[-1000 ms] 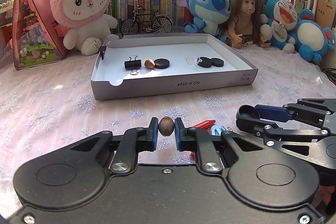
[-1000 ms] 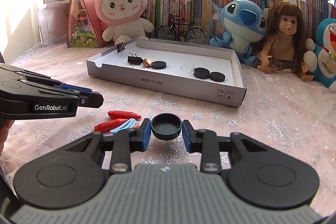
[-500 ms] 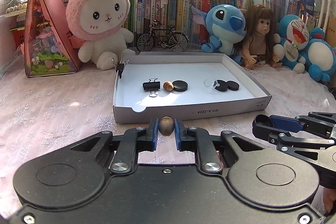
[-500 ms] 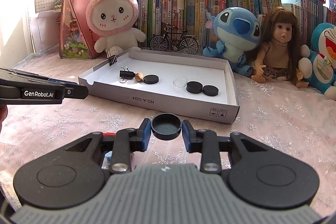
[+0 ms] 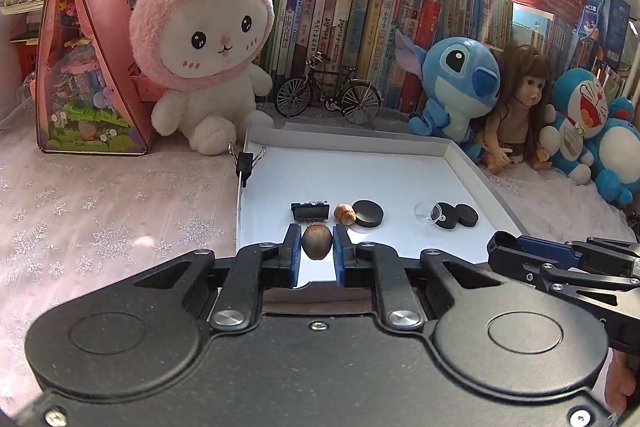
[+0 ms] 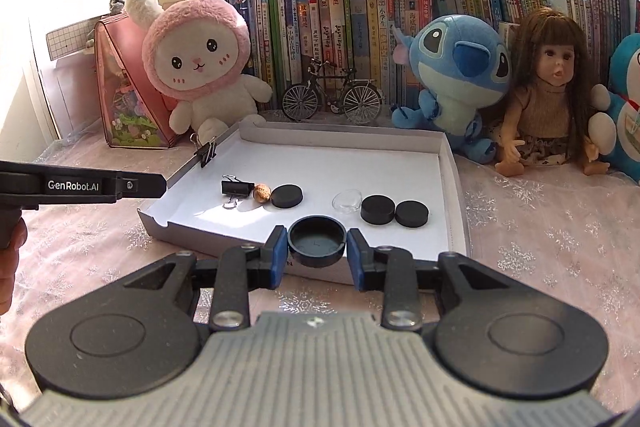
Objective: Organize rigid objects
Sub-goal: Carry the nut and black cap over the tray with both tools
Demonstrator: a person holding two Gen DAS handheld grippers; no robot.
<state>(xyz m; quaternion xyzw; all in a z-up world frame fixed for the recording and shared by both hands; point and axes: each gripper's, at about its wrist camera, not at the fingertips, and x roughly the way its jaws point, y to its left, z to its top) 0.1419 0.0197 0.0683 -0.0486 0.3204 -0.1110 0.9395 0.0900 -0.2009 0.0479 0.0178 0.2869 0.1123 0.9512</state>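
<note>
My left gripper (image 5: pixel 316 247) is shut on a brown nut (image 5: pixel 316 246) and holds it over the front edge of the white tray (image 5: pixel 360 135). My right gripper (image 6: pixel 317 242) is shut on a black round cap (image 6: pixel 317 241) above the tray's front rim (image 6: pixel 456 187). In the tray lie a black binder clip (image 5: pixel 310 211), a second nut (image 5: pixel 345 214), a black disc (image 5: pixel 367 213), a clear dome (image 5: pixel 426 211) and two more black discs (image 5: pixel 458 215). The right gripper shows at the right of the left wrist view (image 5: pixel 520 259).
A binder clip (image 6: pixel 206 151) is clamped on the tray's left wall. Plush toys, a doll (image 6: pixel 548 95), a model bicycle (image 6: pixel 332 99), a pink house box (image 5: pixel 88 67) and books stand behind the tray. A pink snowflake cloth (image 5: pixel 100 219) covers the table.
Both grippers have moved forward and up toward the tray with the nut and the cap still held. The tray looks nearer. The red and blue items on the cloth are out of view.
</note>
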